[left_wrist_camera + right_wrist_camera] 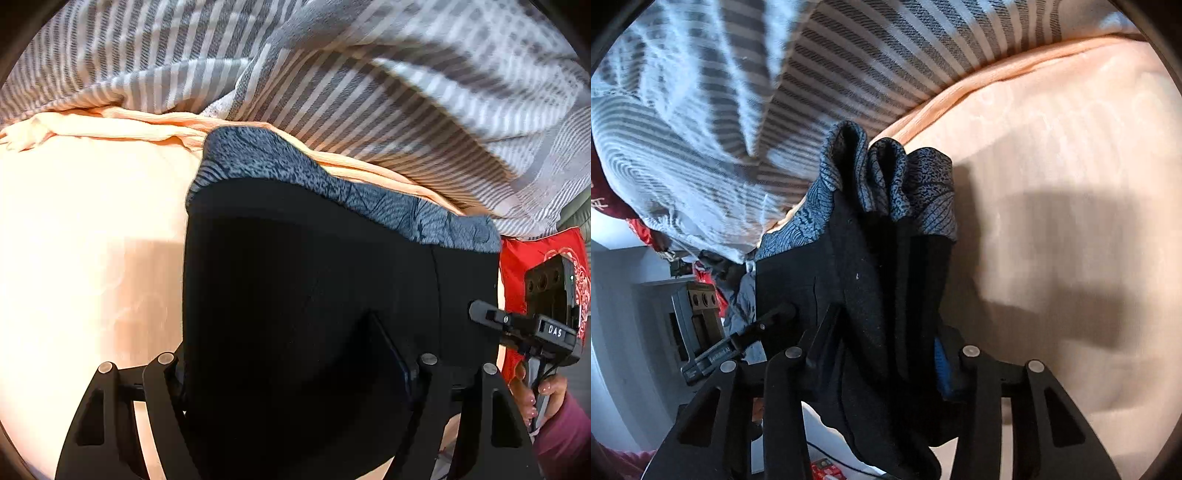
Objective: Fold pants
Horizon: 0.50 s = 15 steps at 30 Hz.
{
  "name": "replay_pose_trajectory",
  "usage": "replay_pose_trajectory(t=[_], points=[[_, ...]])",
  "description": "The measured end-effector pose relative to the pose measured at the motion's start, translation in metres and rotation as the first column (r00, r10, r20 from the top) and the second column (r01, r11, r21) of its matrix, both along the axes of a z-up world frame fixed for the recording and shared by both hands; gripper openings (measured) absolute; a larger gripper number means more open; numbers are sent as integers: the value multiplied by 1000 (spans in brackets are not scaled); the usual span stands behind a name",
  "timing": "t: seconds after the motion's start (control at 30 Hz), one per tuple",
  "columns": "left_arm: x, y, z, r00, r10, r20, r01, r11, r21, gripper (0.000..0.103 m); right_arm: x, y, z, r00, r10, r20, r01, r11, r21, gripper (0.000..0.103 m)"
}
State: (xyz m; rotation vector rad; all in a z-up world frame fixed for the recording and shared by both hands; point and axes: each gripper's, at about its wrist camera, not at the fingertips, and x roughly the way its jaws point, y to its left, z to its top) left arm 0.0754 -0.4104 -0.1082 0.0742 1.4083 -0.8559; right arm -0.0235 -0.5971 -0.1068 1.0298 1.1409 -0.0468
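Peach bedsheet [85,258] spreads below me, a striped duvet [332,74] bunched along its far edge. My left tongs [295,365] clamp the black pants [314,277] at one side, my right tongs [879,354] pinch the gathered fabric, and the grey patterned waistband [886,177] hangs over the bed.

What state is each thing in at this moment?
pants: black with grey patterned band, bunched, gripped at both sides
left gripper: fingers shut on pants
right gripper: fingers shut on pants
striped blanket: rumpled behind
peach sheet: spread under pants
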Motion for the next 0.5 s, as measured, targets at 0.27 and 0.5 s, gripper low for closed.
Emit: replay_pose_trajectory(t=[0.27, 0.5], points=[[-47, 23, 29, 998, -22, 62, 19, 999, 40, 78, -40, 7, 19, 1000, -2, 0, 2, 999, 37, 46], [-89, 35, 27, 999, -18, 52, 14, 997, 70, 78, -87, 6, 28, 1000, 15, -20, -14, 999, 46, 47]])
